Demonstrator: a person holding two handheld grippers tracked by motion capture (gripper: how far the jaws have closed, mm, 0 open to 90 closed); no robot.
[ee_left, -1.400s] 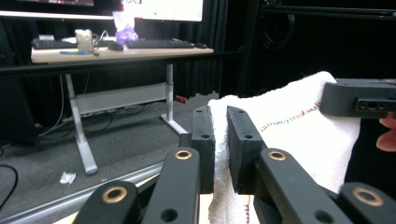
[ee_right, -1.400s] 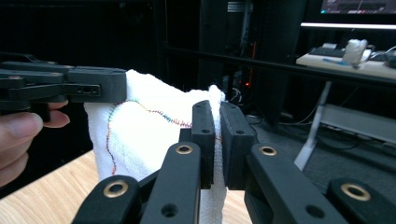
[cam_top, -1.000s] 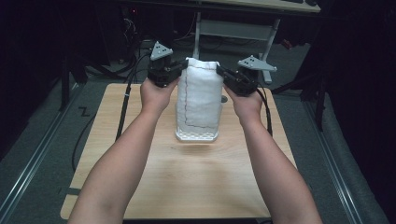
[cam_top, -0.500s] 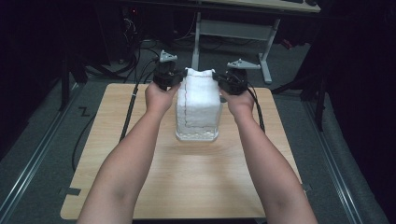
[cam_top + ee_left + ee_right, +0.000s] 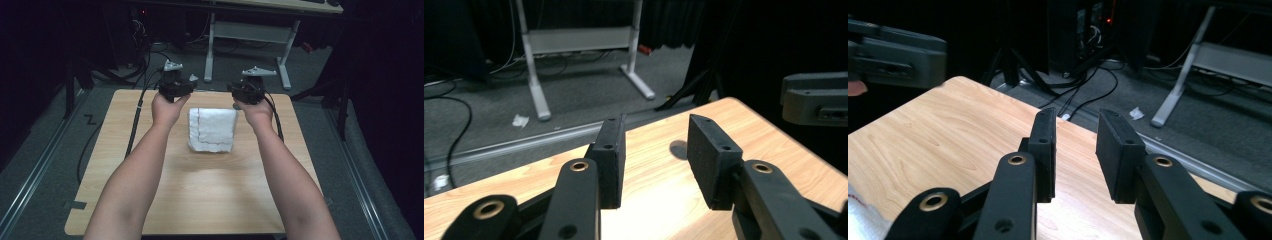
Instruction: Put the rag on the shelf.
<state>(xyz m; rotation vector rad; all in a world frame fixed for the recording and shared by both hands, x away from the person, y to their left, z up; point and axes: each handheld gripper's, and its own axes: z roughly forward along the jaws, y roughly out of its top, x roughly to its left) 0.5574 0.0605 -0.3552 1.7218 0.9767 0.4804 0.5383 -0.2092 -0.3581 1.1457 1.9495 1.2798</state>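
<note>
A white folded towel with a thin red line along it lies flat on the wooden table, between the two hands. My left gripper hovers just past the towel's far left corner, and my right gripper just past its far right corner. Both have just been opening. In the left gripper view the left gripper is open over bare wood, with the right gripper at the side. In the right gripper view the right gripper is open with nothing between the pads, and a towel corner shows at bottom left.
Beyond the table's far edge stands a white desk frame on grey carpet. Black cables trail off the table's left side. A metal rail runs along the floor at the left. Bare wood lies in front of the towel.
The towel, held up by its top corners a second ago, has come down and now lies flat. Both grippers let go of it and opened, and both hands sank toward the table.
</note>
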